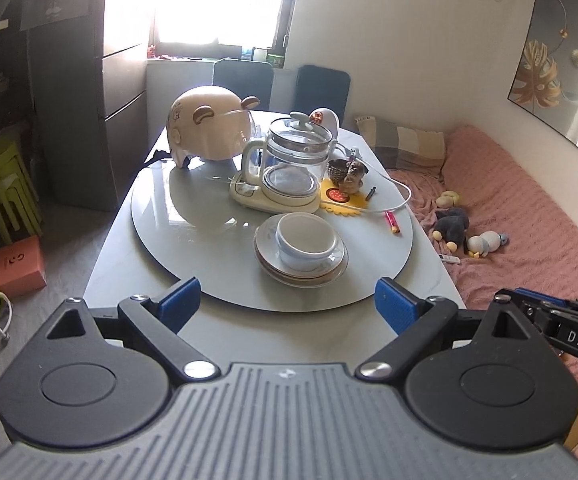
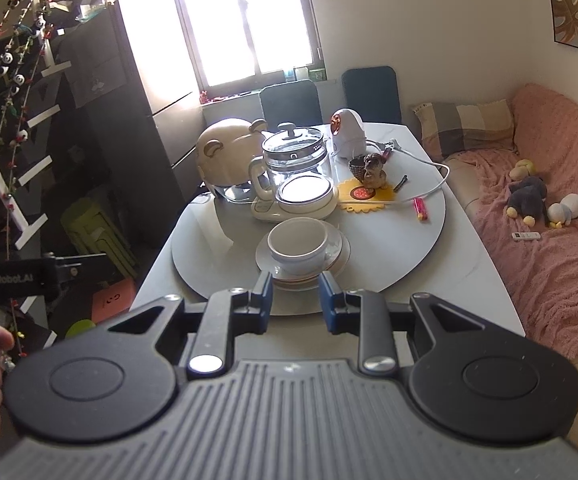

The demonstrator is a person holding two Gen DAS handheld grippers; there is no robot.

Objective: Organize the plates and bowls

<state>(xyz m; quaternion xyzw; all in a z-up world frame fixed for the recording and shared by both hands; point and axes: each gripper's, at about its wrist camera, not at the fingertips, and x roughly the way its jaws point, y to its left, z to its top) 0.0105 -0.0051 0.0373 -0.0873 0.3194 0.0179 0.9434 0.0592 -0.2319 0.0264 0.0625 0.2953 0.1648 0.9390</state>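
A white bowl (image 1: pixel 307 242) sits on a stack of white plates (image 1: pixel 301 270) on the round grey turntable (image 1: pixel 185 232). The same bowl (image 2: pixel 297 245) and plates (image 2: pixel 339 254) show in the right wrist view. My left gripper (image 1: pixel 289 304) is wide open and empty, held back from the stack over the table's near edge. My right gripper (image 2: pixel 295 300) is partly open and empty, its blue fingertips (image 2: pixel 331 300) just short of the plates' near rim. The right gripper's body shows in the left wrist view at the right edge (image 1: pixel 561 328).
Behind the stack stand a glass kettle on a cream base (image 1: pixel 289 168), a cream bear-shaped helmet (image 1: pixel 209 128), a yellow coaster with a figurine (image 1: pixel 349 184) and a red lighter (image 1: pixel 393 222). A pink-covered sofa (image 1: pixel 529 216) with soft toys lies right; green stools (image 1: pixel 1 184) stand left.
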